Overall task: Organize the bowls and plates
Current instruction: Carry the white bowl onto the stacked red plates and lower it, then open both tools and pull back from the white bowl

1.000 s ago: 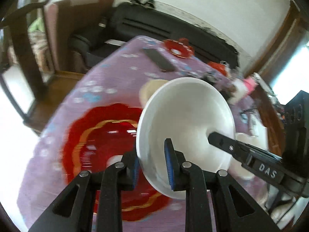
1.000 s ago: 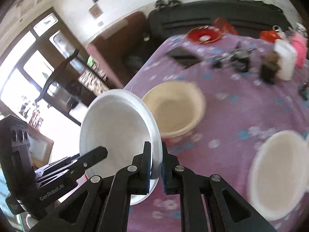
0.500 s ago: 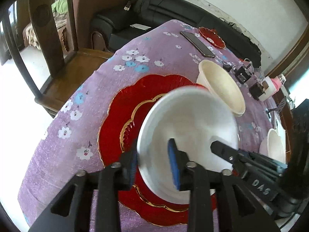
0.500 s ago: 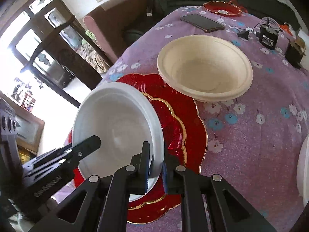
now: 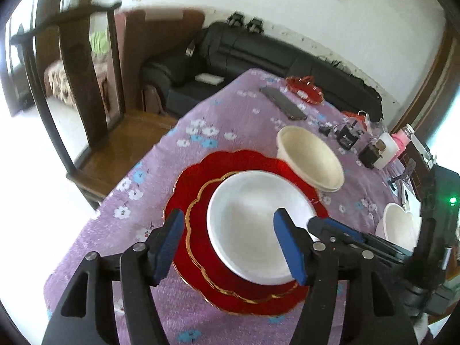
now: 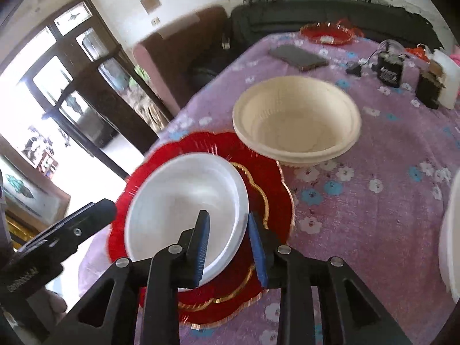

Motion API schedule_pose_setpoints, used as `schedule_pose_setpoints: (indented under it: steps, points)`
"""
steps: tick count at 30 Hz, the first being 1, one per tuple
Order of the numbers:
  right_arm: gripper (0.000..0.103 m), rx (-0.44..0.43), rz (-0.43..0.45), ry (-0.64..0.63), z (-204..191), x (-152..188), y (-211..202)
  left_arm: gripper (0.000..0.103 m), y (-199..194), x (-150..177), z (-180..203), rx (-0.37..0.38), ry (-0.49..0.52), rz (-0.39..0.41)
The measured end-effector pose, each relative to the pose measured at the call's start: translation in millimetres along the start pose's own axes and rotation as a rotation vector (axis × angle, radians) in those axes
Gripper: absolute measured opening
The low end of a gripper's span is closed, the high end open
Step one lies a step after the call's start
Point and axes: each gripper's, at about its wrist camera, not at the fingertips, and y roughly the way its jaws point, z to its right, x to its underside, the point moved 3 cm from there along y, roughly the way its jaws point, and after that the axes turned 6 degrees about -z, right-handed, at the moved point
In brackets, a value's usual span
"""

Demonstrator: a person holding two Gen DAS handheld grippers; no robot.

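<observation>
A white plate [image 5: 253, 215] [image 6: 184, 207] lies on a red scalloped plate with gold trim [image 5: 195, 192] [image 6: 270, 189] on the purple flowered tablecloth. My left gripper [image 5: 230, 244] is open, its jaws wide apart on either side of the white plate's near rim. My right gripper [image 6: 230, 244] is open, its jaws astride the white plate's right rim without clamping it. A cream bowl [image 5: 310, 158] [image 6: 296, 120] stands just beyond the red plate. Another white dish [image 5: 399, 227] [image 6: 451, 230] sits at the right.
A phone [image 5: 283, 103] [image 6: 299, 57], a small red dish [image 5: 304, 89] [image 6: 327, 33], black chargers [image 6: 388, 69] and a white box [image 6: 445, 83] lie at the far end. A wooden chair [image 5: 86, 86] stands off the table's left edge, a black sofa [image 5: 258, 54] behind.
The white plate went from held up by both grippers to lying on the red plate. Both grippers opened and let it go; the left drew back a little.
</observation>
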Motion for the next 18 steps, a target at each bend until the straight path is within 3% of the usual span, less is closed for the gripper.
schedule_pose_setpoints:
  steps: [4,6,10,18]
  points:
    - [0.038,-0.006,0.121,0.015,4,23,-43,0.081,-30,16,30,-0.102,0.085,0.148]
    - [0.046,0.000,0.185,0.037,9,35,-62,0.086,-42,24,48,-0.162,0.135,0.213]
    - [0.048,0.060,0.288,0.058,20,61,-93,0.091,-61,43,84,-0.242,0.251,0.302]
    - [0.048,0.095,0.347,0.112,49,89,-123,0.092,-64,68,120,-0.252,0.381,0.287]
